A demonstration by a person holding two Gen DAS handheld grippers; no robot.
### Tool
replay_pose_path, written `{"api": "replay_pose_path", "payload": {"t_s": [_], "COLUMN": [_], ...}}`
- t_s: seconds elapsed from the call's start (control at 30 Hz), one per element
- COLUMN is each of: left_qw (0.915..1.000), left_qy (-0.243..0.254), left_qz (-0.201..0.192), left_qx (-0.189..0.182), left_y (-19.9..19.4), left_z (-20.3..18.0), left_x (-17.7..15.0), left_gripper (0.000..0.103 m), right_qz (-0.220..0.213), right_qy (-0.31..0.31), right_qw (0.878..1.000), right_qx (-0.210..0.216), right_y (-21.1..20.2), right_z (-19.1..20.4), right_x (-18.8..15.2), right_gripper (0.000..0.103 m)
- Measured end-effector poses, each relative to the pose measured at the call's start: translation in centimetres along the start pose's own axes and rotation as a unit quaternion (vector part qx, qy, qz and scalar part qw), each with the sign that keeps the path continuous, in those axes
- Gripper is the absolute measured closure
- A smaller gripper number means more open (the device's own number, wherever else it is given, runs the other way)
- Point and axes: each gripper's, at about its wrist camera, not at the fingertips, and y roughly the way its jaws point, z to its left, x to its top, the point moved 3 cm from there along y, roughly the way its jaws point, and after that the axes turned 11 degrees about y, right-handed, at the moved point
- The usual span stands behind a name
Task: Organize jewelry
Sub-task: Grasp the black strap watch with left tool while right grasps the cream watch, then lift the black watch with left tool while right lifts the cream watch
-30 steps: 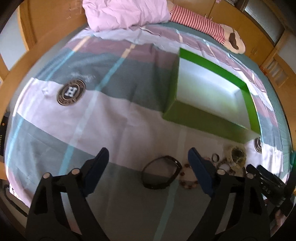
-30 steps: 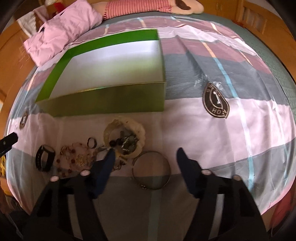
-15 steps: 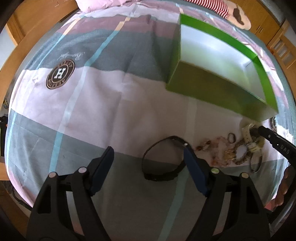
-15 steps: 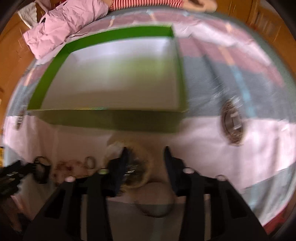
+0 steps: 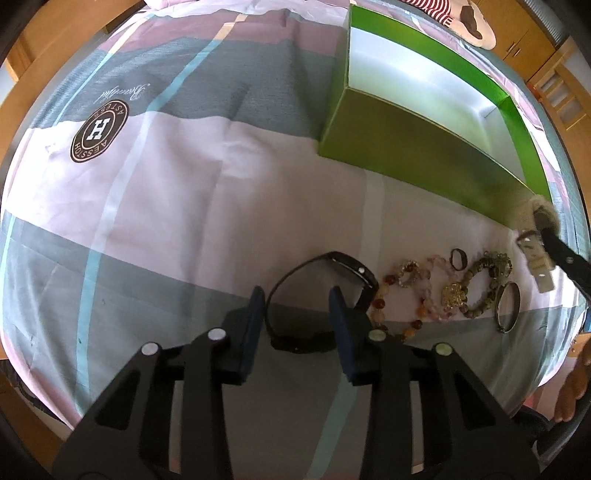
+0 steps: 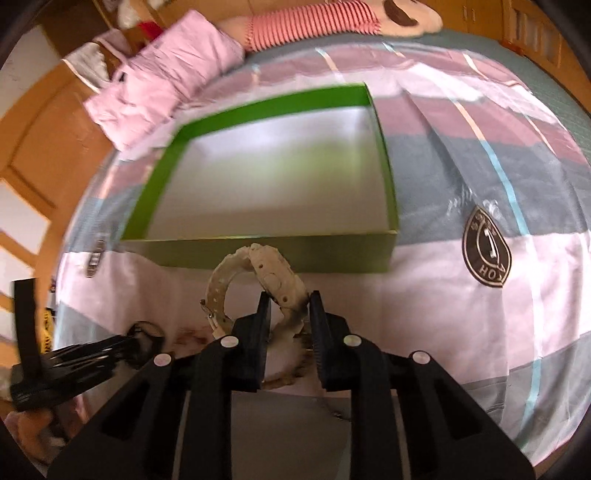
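Note:
A black watch band [image 5: 332, 258] lies looped on the striped bedsheet. My left gripper [image 5: 297, 306] points down over it, its jaws closing with the band's near left part between them; the pads do not clearly press it. Right of it lie bead bracelets [image 5: 417, 291], a gold piece [image 5: 454, 295], a small ring [image 5: 459, 258] and a metal bangle [image 5: 509, 306]. My right gripper [image 6: 290, 306] is shut on a cream watch [image 6: 266, 266], still tightening, and holds it above the sheet just before the open green box [image 6: 277, 254]. The cream watch [image 5: 535, 258] also dangles at the left view's right edge.
The green box [image 5: 406, 140] has a white, bare inside. A folded pink quilt [image 6: 166, 85] and a striped plush toy [image 6: 314, 18] lie at the head of the bed. Wooden furniture surrounds the bed. A hand [image 5: 576, 384] shows at the lower right.
My left gripper sank toward the black band and its jaws narrowed around it. My right gripper closed on the cream watch and lifted it off the jewelry pile toward the box.

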Motion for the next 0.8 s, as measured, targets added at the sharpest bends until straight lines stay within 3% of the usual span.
{"api": "replay_pose_path", "payload": {"t_s": [0.23, 0.4, 0.43, 0.47, 0.5, 0.53, 0.6, 0.8], "left_qw": [0.9987, 0.9996, 0.9997, 0.9998, 0.9999, 0.9999, 0.9993, 0.9974], "left_qy": [-0.033, -0.019, -0.016, -0.012, -0.009, -0.011, -0.022, -0.019], "left_qz": [0.024, 0.018, 0.017, 0.013, 0.010, 0.006, -0.008, -0.062], "left_qx": [-0.029, -0.011, -0.005, 0.006, 0.010, 0.001, -0.028, -0.031], "left_y": [1.7, 1.7, 1.7, 1.6, 1.4, 1.3, 0.5, -1.8], "left_z": [1.0, 0.4, 0.3, 0.1, 0.1, 0.1, 0.2, -0.1], "left_x": [-0.2, 0.2, 0.2, 0.3, 0.3, 0.4, 0.6, 1.3], "left_gripper": [0.061, 0.060, 0.066, 0.085, 0.095, 0.098, 0.098, 0.098], "right_qz": [0.021, 0.021, 0.018, 0.016, 0.016, 0.016, 0.016, 0.011], "right_qy": [-0.002, -0.005, -0.008, -0.011, -0.012, -0.013, -0.014, -0.018], "right_qw": [1.000, 0.999, 0.999, 0.999, 0.999, 0.999, 0.999, 0.999], "right_qx": [-0.022, -0.029, -0.032, -0.034, -0.034, -0.034, -0.033, -0.040], "right_y": [1.1, 1.7, 1.7, 1.6, 1.6, 1.6, 1.7, 1.8], "right_z": [0.2, -0.1, -0.1, 0.0, 0.0, 0.0, 0.0, 0.1], "right_x": [-0.7, -0.6, -0.6, -0.7, -0.8, -0.8, -0.9, -1.0], "right_gripper": [0.082, 0.082, 0.082, 0.082, 0.082, 0.082, 0.082, 0.082]}}
